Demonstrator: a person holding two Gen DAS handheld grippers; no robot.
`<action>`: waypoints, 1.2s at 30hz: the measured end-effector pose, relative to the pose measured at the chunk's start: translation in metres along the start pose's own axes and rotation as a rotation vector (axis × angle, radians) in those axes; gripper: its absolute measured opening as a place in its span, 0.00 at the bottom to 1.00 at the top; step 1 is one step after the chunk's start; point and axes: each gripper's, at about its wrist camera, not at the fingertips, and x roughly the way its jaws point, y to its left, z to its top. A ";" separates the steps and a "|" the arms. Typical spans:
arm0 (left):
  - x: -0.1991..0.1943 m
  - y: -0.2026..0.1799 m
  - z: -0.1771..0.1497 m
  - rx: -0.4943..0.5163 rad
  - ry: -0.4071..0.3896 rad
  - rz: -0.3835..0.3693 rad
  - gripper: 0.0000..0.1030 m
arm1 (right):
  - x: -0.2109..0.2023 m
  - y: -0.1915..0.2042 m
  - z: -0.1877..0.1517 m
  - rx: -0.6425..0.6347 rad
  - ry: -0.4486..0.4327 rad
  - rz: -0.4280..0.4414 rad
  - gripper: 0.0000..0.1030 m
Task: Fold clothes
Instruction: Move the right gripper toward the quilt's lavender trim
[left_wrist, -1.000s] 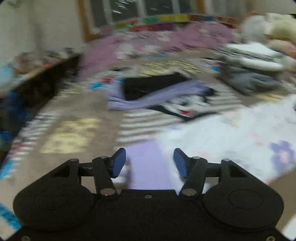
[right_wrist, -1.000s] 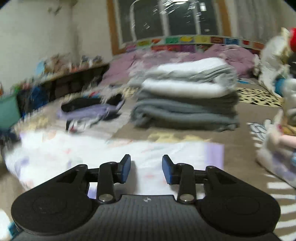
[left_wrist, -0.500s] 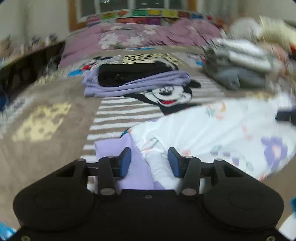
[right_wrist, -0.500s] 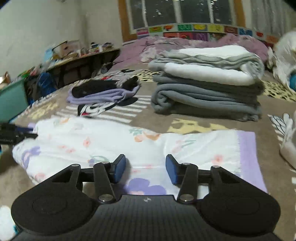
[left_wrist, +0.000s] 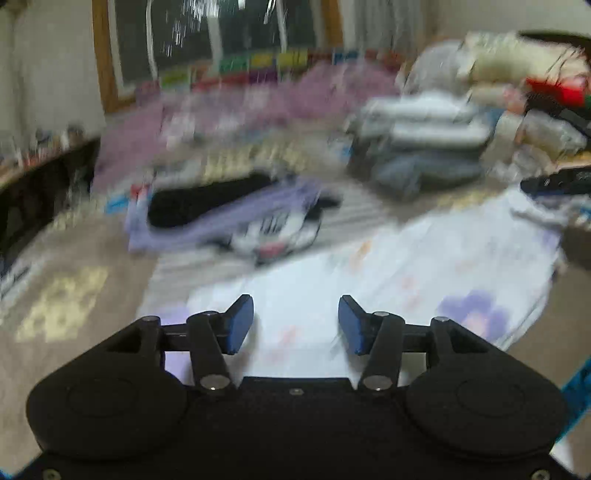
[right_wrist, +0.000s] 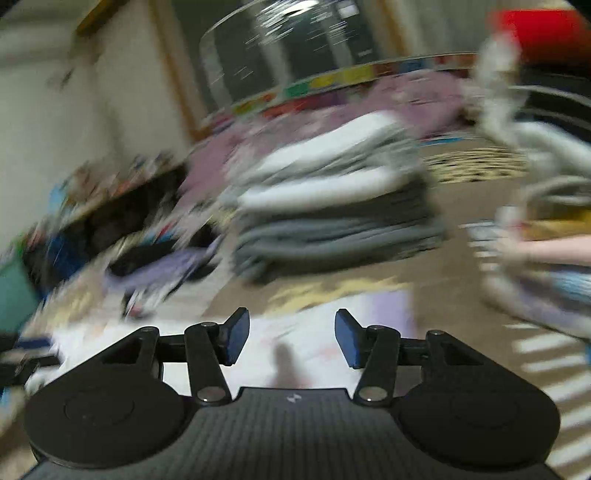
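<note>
The floral garment (left_wrist: 388, 266) is lying flat on the bed, below both grippers. The left gripper (left_wrist: 296, 325) and right gripper (right_wrist: 291, 338) are being held with jaws spread, empty. Opposite edges should be pinched together, evenly.

We see a white garment (left_wrist: 406, 266) with lilac flowers and a lilac edge, a grey-and-white folded stack (right_wrist: 332, 206), blue pads (left_wrist: 240, 325), and a tan blanket (left_wrist: 55, 295) with yellow patches.
</note>
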 end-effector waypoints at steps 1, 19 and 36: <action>-0.004 -0.007 0.002 0.003 -0.030 -0.020 0.49 | -0.004 -0.011 0.002 0.039 -0.008 -0.030 0.51; 0.011 -0.054 0.003 -0.043 0.021 -0.219 0.52 | -0.038 -0.069 -0.050 0.656 0.076 0.015 0.65; 0.005 -0.021 0.004 -0.125 -0.007 -0.107 0.57 | -0.017 -0.062 -0.067 0.714 -0.049 0.065 0.53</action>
